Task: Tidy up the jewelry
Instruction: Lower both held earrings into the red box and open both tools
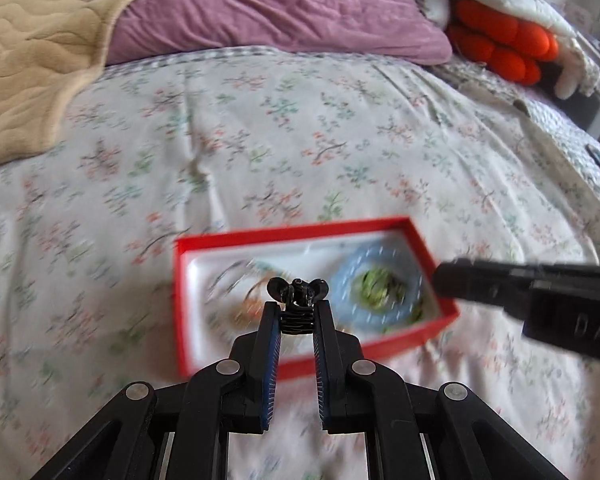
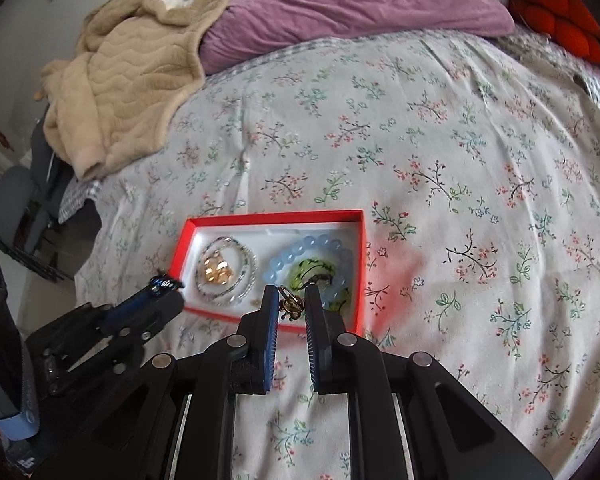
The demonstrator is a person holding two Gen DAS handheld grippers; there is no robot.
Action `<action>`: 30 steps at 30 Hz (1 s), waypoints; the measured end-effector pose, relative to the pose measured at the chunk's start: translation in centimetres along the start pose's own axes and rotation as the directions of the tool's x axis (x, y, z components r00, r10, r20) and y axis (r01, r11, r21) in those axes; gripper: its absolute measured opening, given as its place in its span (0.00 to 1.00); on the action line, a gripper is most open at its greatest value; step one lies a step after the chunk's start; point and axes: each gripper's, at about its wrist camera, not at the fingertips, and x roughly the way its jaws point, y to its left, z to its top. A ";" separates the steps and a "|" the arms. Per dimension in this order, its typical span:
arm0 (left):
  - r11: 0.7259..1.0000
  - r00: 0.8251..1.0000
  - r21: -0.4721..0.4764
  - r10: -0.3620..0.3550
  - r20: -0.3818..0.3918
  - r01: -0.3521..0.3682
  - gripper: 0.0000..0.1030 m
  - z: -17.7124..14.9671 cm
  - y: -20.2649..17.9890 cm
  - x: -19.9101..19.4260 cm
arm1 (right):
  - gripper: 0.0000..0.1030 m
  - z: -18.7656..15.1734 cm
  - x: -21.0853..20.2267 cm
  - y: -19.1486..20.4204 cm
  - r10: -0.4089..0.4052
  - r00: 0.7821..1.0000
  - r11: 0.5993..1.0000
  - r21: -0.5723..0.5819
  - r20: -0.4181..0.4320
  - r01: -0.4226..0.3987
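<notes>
Because both pieces are bound for the red box (image 2: 275, 216) on the bed just beyond the jaws, the left gripper (image 1: 298, 312) pinches a black hair claw (image 1: 299, 292) while the right gripper (image 2: 292, 300) clamps a small brass-coloured trinket (image 2: 290, 304) over its near edge.

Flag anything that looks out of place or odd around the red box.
Nothing looks spilled or damaged. The red box lies open on the floral bedsheet, skewed to the bed's edge. The blue bead bracelet and gold piece lie inside. The left gripper clamps a black hair clip; the right gripper pinches a small gold trinket.
</notes>
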 end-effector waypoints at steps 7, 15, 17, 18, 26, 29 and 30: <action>1.000 1.000 0.022 -0.019 -0.014 0.020 0.10 1.8 -0.8 3.6 | 0.14 1.5 2.2 -2.3 -0.010 1.000 0.997 0.073 -0.019 0.011; 0.999 0.999 0.038 -0.001 -0.040 0.003 0.11 2.1 -1.6 5.8 | 0.14 2.1 3.7 -2.5 -0.003 0.999 0.996 0.084 -0.039 0.006; 0.999 0.999 0.047 0.024 -0.038 -0.022 0.12 2.0 -1.8 6.0 | 0.14 2.2 3.8 -2.7 -0.003 0.999 0.996 0.090 -0.045 0.007; 0.998 0.999 0.051 0.030 -0.038 -0.028 0.12 2.0 -1.9 6.1 | 0.14 2.2 3.9 -2.7 -0.003 0.999 0.996 0.091 -0.048 0.007; 0.996 0.998 0.073 0.058 -0.034 -0.056 0.29 1.6 -2.1 5.3 | 0.31 2.2 2.9 -2.7 0.031 0.999 0.997 0.079 -0.041 -0.028; 0.994 0.997 0.087 0.069 -0.027 -0.066 0.36 1.3 -2.4 4.6 | 0.38 2.0 2.2 -2.5 0.037 0.999 0.997 0.063 -0.028 -0.035; 0.994 0.997 0.091 0.071 -0.024 -0.068 0.37 1.2 -2.5 4.3 | 0.38 1.9 1.9 -2.4 0.036 0.999 0.998 0.058 -0.025 -0.035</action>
